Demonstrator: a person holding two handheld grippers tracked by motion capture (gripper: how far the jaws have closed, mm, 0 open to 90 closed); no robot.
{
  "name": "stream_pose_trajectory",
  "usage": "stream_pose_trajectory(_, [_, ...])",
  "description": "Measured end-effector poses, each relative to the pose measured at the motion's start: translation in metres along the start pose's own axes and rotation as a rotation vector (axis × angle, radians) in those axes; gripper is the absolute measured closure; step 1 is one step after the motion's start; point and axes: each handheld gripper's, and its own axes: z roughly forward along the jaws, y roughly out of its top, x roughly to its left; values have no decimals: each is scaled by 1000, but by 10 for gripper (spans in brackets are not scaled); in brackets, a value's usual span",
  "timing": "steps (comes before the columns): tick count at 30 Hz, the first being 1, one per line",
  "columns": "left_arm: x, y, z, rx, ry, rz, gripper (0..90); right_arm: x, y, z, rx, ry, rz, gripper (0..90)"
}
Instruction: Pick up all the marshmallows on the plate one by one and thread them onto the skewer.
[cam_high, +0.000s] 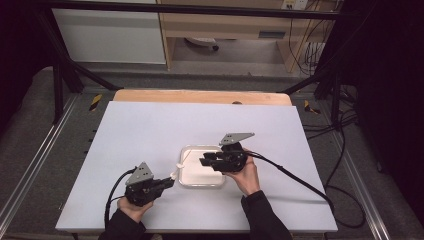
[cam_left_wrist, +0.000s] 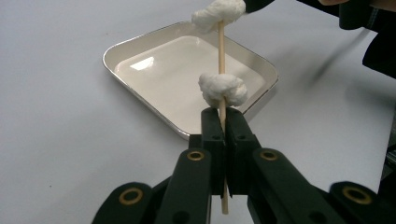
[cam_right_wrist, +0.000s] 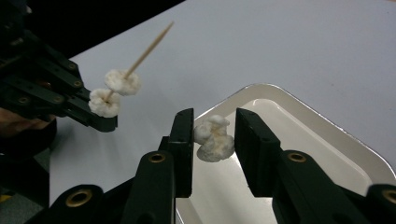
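Left gripper (cam_left_wrist: 223, 122) is clamped tight on a wooden skewer (cam_left_wrist: 221, 46), two white puffs (cam_left_wrist: 223, 88) threaded on it. Right gripper (cam_right_wrist: 214, 135) at 2 o'clock from it, jaws partly apart with a third puff (cam_right_wrist: 214, 138) held between them, over white tray (cam_high: 186, 181).

Counts: two tongs, the left tongs (cam_high: 170, 183) and the right tongs (cam_high: 205, 161), each held in one hand. One wooden skewer (cam_left_wrist: 221, 46). Three white puffy pieces in total: two are threaded on the skewer, the lower piece (cam_left_wrist: 222, 88) and the upper piece (cam_left_wrist: 218, 14), and a third piece (cam_right_wrist: 213, 138) sits between the right tongs' jaws. One white tray (cam_high: 186, 151). One desk (cam_high: 150, 130) with a white top.
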Motion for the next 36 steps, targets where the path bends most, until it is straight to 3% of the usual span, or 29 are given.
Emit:
stream_pose_trajectory(11, [-4,1,2,4,-15,12,882,4,-1,-32,-127,47,29,682])
stream_pose_trajectory(16, [-7,1,4,5,-23,14,882,6,0,-40,-155,53,31,703])
stream_pose_trajectory(27, [-16,1,8,2,-62,51,882,5,7,-51,-262,116,72,710])
stream_pose_trajectory(36, [-19,2,8,-6,-75,63,882,2,6,-42,-272,149,106,710])
